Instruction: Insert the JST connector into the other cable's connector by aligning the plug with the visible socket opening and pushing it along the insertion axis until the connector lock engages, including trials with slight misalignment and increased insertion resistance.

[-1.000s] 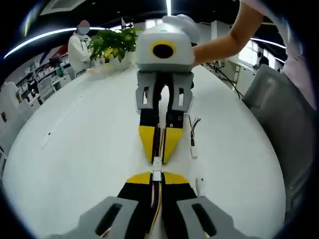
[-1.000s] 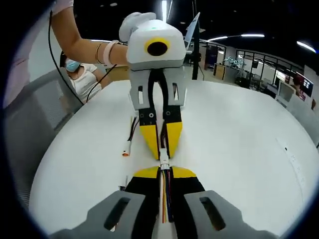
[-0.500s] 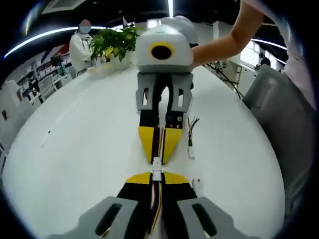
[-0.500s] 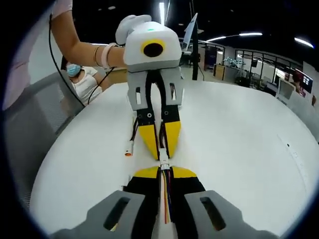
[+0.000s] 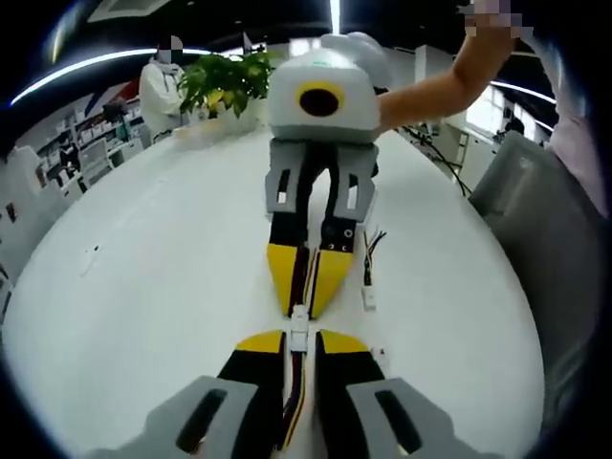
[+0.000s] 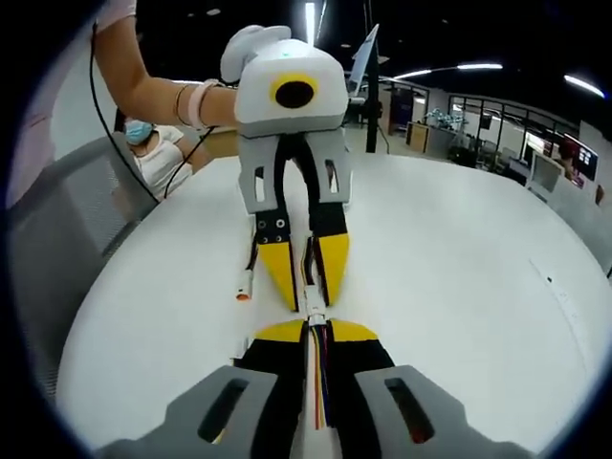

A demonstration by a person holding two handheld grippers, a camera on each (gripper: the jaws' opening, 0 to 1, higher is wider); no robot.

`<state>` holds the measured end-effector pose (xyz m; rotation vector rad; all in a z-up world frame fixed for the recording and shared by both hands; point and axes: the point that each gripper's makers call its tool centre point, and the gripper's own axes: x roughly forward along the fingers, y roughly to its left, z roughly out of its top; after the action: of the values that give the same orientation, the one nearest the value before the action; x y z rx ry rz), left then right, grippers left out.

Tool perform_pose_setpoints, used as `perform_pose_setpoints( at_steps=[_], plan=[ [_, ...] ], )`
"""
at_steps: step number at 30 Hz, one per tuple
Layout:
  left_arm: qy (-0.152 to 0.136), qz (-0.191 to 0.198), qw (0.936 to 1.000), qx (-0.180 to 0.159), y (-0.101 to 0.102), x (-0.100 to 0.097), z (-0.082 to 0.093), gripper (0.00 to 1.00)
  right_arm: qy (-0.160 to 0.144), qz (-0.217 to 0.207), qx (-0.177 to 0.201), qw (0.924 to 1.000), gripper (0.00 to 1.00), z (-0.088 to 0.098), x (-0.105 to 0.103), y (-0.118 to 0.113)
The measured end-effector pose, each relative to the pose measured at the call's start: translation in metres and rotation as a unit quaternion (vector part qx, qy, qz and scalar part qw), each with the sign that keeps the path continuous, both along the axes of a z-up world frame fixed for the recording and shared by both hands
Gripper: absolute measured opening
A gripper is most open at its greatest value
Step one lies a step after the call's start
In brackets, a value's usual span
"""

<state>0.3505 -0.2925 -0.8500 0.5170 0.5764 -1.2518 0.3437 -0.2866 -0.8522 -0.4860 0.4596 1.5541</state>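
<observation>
Left gripper view: the left gripper (image 5: 300, 337) is being held clamped on a white JST plug (image 5: 299, 330) with coloured wires, tip to tip with the right gripper (image 5: 305, 304), itself clamped on the white mating socket (image 5: 300, 313). Both housings are touching above the round white table (image 5: 143, 287); mating is judged nearly complete, lock engagement being unconfirmed. Against 0.5 s earlier, the 2 grippers are being pressed slightly closer. A spare white-ended cable (image 5: 368, 287) is lying beside.

A white round table (image 5: 143, 287) carries a spare cable (image 5: 368, 273); a plant (image 5: 225, 81) stands well beyond it.
</observation>
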Motion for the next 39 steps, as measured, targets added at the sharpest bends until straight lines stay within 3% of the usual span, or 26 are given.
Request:
perform_pose_setpoints(
  at_steps=[8,17,27,32,39],
  plan=[
    [-0.013,0.005,0.9998,0.017,0.002,0.000,0.004,0.07,-0.019,-0.007,0.005,0.9998,0.08,0.017,0.002,0.000],
    [-0.035,0.007,0.9993,0.007,0.004,-0.004,0.029,0.08,-0.033,-0.013,0.018,0.9992,0.10,0.040,-0.001,-0.003],
    [-0.056,-0.011,0.9981,0.025,0.009,-0.016,0.044,0.08,-0.053,-0.006,0.004,0.9986,0.10,0.047,-0.009,-0.009],
    [-0.060,-0.024,0.9960,0.062,0.014,-0.027,0.033,0.08,-0.052,0.001,0.000,0.9986,0.09,0.053,-0.022,-0.011],
    [-0.052,-0.025,0.9966,0.059,0.009,-0.047,0.026,0.08,-0.050,0.005,-0.015,0.9986,0.09,0.040,-0.033,-0.019]
  ],
)
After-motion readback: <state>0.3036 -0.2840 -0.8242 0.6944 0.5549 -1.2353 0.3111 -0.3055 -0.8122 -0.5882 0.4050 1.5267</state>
